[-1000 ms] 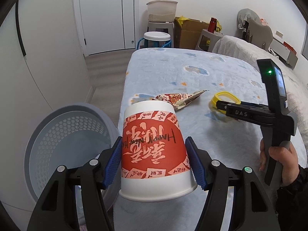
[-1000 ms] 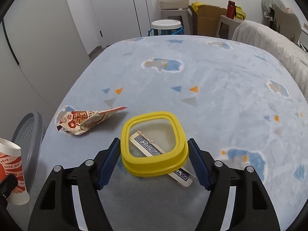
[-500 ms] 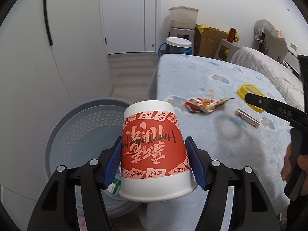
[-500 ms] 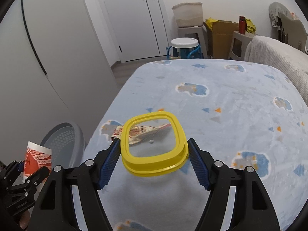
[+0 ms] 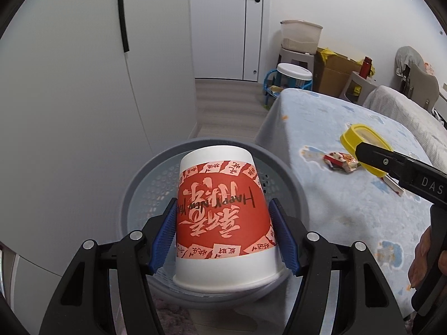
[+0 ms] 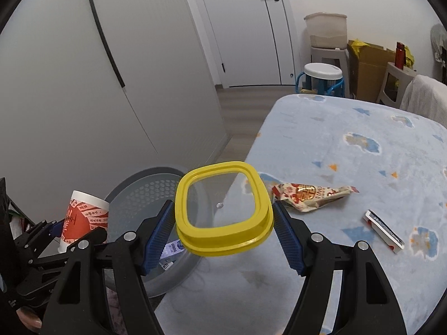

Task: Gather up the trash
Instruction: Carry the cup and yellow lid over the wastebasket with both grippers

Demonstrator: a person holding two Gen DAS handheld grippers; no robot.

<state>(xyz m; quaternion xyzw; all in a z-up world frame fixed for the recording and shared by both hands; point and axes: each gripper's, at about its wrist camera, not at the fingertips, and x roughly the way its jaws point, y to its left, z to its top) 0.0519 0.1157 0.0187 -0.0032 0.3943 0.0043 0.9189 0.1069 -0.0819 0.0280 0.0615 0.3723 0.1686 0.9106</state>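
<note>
My left gripper point(image 5: 225, 230) is shut on an upside-down red and white paper cup point(image 5: 220, 209) and holds it right over the grey perforated bin point(image 5: 145, 178). My right gripper point(image 6: 223, 227) is shut on a yellow-rimmed clear lid point(image 6: 223, 209) and holds it in the air above the table's left edge, beside the bin point(image 6: 134, 192). The cup point(image 6: 83, 215) and the left gripper also show at the lower left of the right wrist view. A crumpled snack wrapper point(image 6: 310, 195) and a small flat card box point(image 6: 384, 229) lie on the blue tablecloth point(image 6: 377, 167).
The bin stands on the floor between the table and a white wardrobe point(image 5: 83, 83), with some litter point(image 6: 173, 248) inside. At the back are a door point(image 5: 223, 22), a stool point(image 5: 293, 78), a plastic tub point(image 5: 301, 36), cardboard boxes point(image 5: 335, 69) and a chair point(image 5: 419, 83).
Both grippers swung left. The cup went from above the table edge to over the bin. The lid was lifted off the card box and carried towards the bin.
</note>
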